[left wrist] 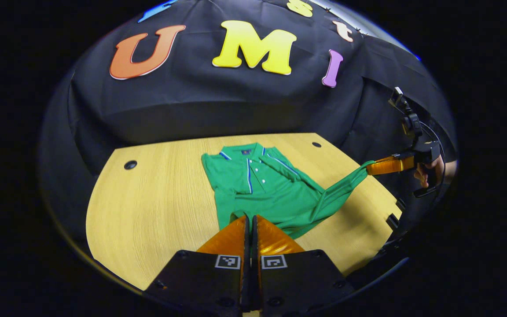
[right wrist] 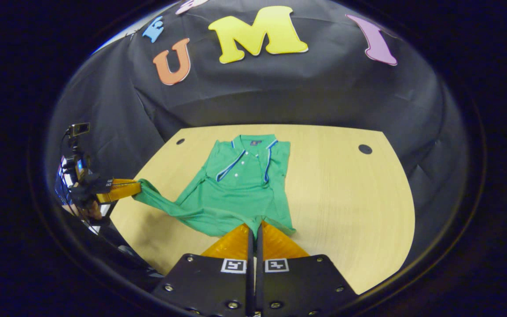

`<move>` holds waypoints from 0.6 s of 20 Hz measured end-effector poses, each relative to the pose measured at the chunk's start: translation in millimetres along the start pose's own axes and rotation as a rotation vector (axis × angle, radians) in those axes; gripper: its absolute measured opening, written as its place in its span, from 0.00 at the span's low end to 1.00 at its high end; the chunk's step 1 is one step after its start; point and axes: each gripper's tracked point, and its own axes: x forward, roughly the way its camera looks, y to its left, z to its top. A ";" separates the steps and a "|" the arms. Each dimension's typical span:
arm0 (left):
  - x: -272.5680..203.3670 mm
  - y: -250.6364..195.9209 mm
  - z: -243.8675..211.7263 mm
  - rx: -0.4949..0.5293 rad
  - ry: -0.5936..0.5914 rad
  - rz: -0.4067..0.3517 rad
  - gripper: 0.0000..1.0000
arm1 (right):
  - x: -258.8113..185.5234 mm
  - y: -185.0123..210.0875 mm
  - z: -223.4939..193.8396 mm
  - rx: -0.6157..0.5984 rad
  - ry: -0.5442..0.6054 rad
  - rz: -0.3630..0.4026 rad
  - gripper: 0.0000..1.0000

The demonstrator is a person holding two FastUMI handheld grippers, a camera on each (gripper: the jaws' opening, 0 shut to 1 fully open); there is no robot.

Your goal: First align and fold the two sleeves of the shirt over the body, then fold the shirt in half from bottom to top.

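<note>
A green polo shirt (left wrist: 258, 189) with blue-and-white trim lies on the wooden table (left wrist: 156, 207), collar toward the wall and both sleeves folded over the body. In the left gripper view my left gripper (left wrist: 250, 219) is shut on the near hem. Off to the right, my right gripper (left wrist: 370, 168) is shut on the other bottom corner, pulling it taut above the table. In the right gripper view the shirt (right wrist: 240, 193) spreads ahead, my right gripper (right wrist: 255, 226) is shut on its hem, and the left gripper (right wrist: 138, 187) pinches the far corner at the left.
Round cable holes (left wrist: 130, 164) (left wrist: 316, 144) sit near the table's back corners. A hand (left wrist: 429, 171) holds the right gripper beyond the table's right edge. Bare wood (right wrist: 346, 198) stretches to the right of the shirt in the right gripper view.
</note>
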 end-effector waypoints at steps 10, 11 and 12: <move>37.7 31.2 104.5 0.005 -0.164 0.039 0.03 | 23.0 -20.2 98.8 0.021 -0.121 -0.018 0.01; 41.9 35.0 116.6 0.016 -0.181 0.043 0.03 | 25.9 -23.3 111.8 0.006 -0.136 -0.023 0.01; 47.3 38.6 128.0 0.022 -0.197 0.049 0.03 | 29.2 -24.3 123.7 -0.008 -0.150 -0.027 0.01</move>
